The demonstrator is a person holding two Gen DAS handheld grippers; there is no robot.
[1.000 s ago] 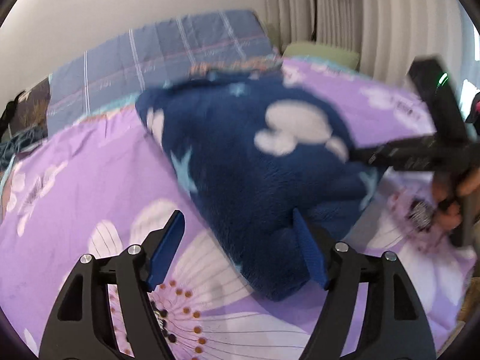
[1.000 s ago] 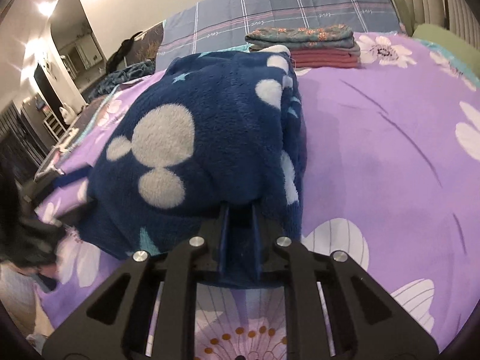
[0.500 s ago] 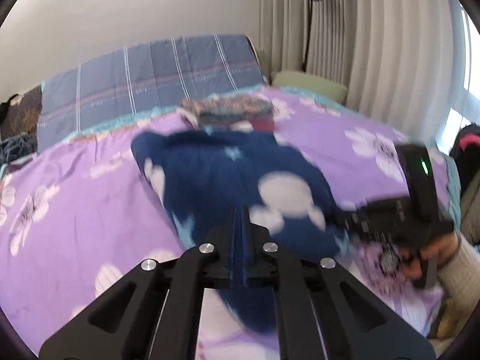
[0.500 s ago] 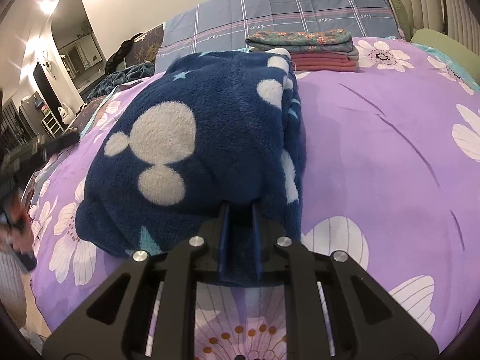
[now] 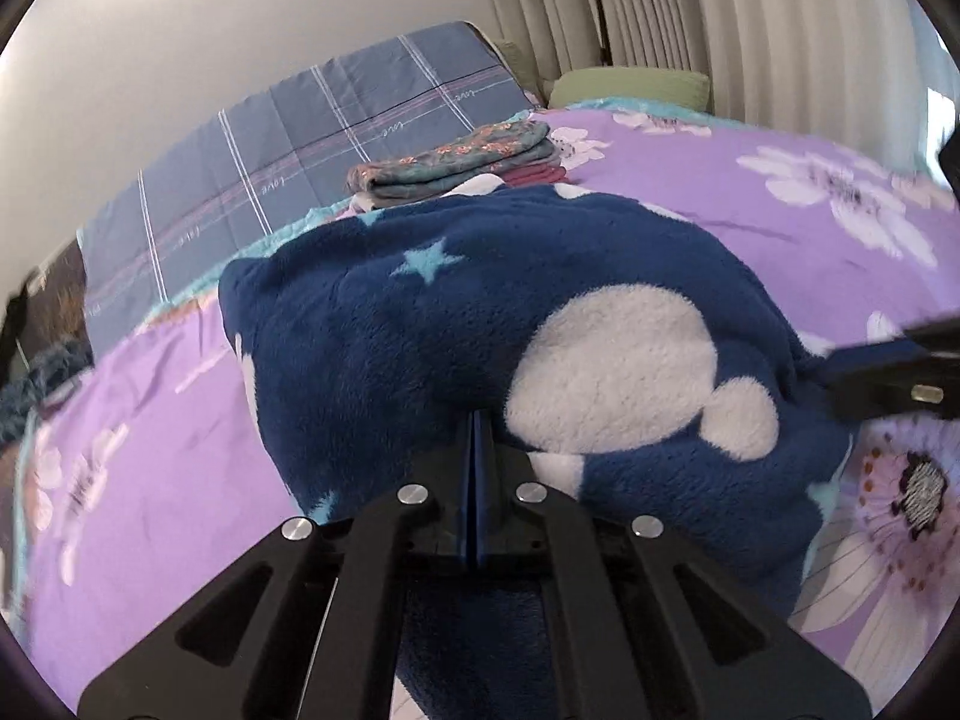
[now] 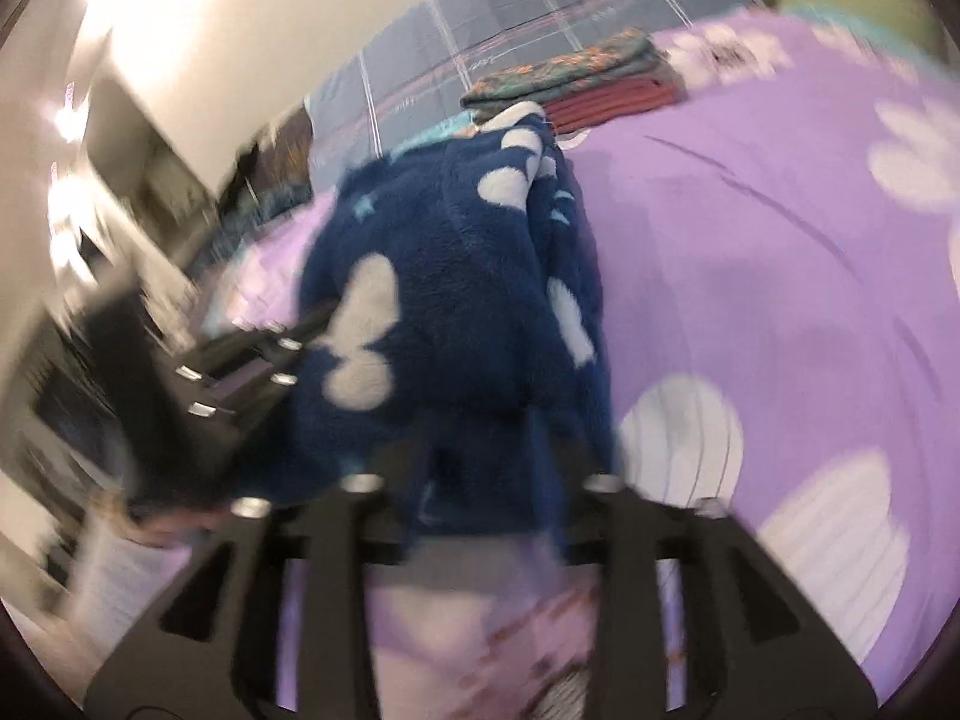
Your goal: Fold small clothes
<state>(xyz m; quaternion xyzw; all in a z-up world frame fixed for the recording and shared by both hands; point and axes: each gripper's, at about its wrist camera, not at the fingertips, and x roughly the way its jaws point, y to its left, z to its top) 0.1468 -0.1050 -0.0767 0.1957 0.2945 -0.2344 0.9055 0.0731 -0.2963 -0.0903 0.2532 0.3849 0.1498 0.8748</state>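
A navy fleece garment [image 5: 510,324] with white blobs and pale blue stars lies bunched on the purple floral bedspread [image 5: 810,204]. My left gripper [image 5: 476,438] is shut with its tips against the garment's near edge; whether it pinches cloth is hard to tell. In the blurred right wrist view the garment [image 6: 456,276] hangs between my right gripper's [image 6: 486,438] parted fingers, which look open around its near edge. The left gripper [image 6: 240,372] shows at the garment's left side there. The right gripper's tips [image 5: 888,360] touch the garment's right edge in the left view.
A stack of folded clothes [image 5: 462,162] sits at the far side of the bed, in front of a blue plaid pillow [image 5: 288,162]. It also shows in the right wrist view [image 6: 570,78]. A green cushion [image 5: 624,87] and curtains stand at the back right.
My left gripper has shut and moved in against the garment's near edge. My right gripper's fingers have parted and the view has swung and blurred. The garment has bunched up.
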